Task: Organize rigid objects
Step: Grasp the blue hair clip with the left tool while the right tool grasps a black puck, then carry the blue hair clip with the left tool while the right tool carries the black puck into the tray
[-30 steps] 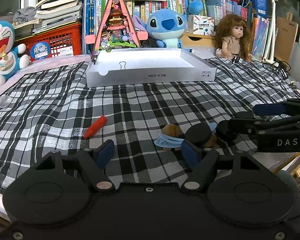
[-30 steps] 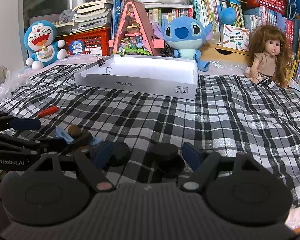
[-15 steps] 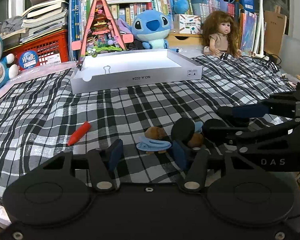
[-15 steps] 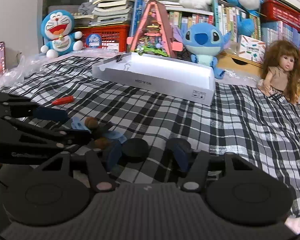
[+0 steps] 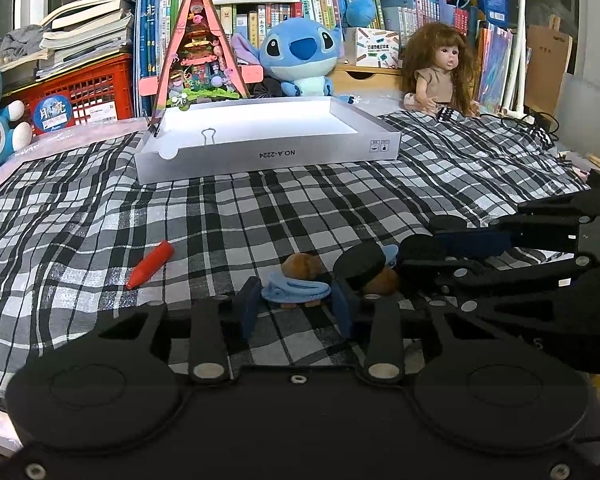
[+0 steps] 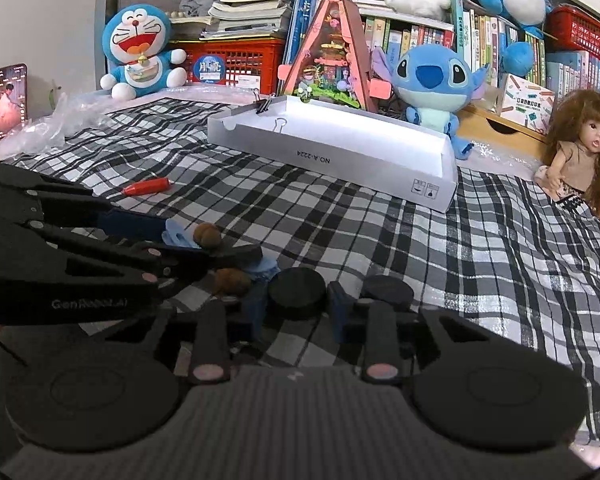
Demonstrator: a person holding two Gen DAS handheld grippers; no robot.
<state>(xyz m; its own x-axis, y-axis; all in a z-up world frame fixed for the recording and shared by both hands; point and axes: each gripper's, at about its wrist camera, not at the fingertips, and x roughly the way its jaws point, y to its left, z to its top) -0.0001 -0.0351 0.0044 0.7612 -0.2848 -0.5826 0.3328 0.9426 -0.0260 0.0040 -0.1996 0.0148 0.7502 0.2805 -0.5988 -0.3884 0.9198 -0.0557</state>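
Observation:
Small objects lie on the plaid cloth. My left gripper (image 5: 296,308) is open, its blue pads on either side of a blue clip (image 5: 294,292) with a brown nut (image 5: 302,266) behind it. My right gripper (image 6: 298,308) is open around a black disc (image 6: 297,292); a second black disc (image 6: 388,290) lies just right of it. Another brown nut (image 6: 230,282) and a blue piece (image 6: 262,268) lie between the two grippers. A red crayon-like piece (image 5: 150,264) lies to the left. The white tray (image 5: 268,160) stands farther back with a binder clip (image 5: 207,136) on its edge.
Stitch plush (image 5: 300,56), doll (image 5: 440,68), a triangular pink toy house (image 5: 198,52), Doraemon plush (image 6: 138,52), red crate (image 5: 80,96) and bookshelves line the back. Crumpled plastic (image 6: 48,128) lies at the far left. The cloth's front edge is close under both grippers.
Both grippers have moved forward and closer together. The left one now straddles the blue clip; the right one has narrowed around the black disc.

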